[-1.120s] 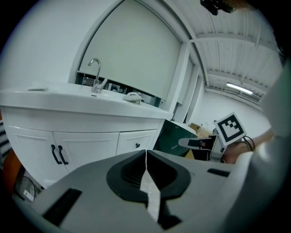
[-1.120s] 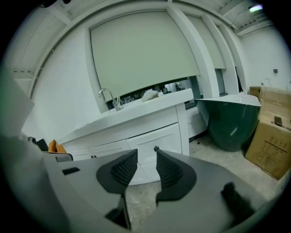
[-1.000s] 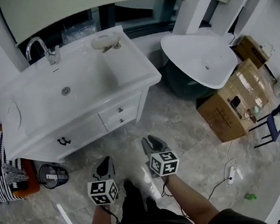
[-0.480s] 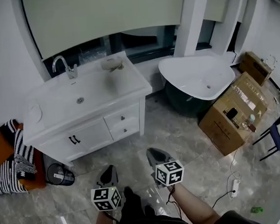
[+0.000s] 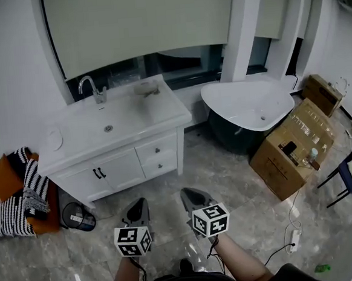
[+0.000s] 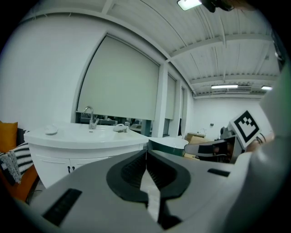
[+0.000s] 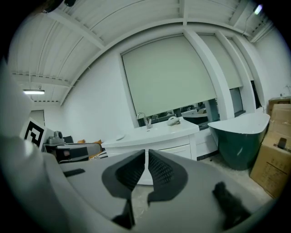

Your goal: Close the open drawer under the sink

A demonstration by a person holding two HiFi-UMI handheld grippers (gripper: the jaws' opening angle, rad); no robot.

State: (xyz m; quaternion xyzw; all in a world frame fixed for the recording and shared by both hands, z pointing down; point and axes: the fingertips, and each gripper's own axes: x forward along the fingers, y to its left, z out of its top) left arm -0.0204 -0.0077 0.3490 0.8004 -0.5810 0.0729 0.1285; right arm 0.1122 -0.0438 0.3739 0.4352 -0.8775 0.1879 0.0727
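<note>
Head view takes in a bathroom with a grey marble floor (image 5: pixel 227 175) and a white vanity (image 5: pixel 118 132) set below a drawn roller blind (image 5: pixel 142 18). Its faucet (image 5: pixel 92 89) stands at the back of the basin, and two drawers (image 5: pixel 158 157) are stacked at the right end of the vanity's front, both flush with it as far as I can tell. A white bathtub (image 5: pixel 246 104) stands right of the vanity, cardboard boxes (image 5: pixel 292 152) lie further right, and striped cushions (image 5: pixel 14 204) sit to its left. The left gripper (image 5: pixel 138 205) and right gripper (image 5: pixel 188 194) hang side by side, well apart from the vanity's front. Against a second ago the vanity sits farther off and more of the blind shows. Left gripper view looks level at the vanity, with this gripper's jaws pressed together on nothing. Right gripper view shows the vanity ahead and the bathtub to its right; its jaws have just been closing, only a slit is left between them, and nothing is inside.
</note>
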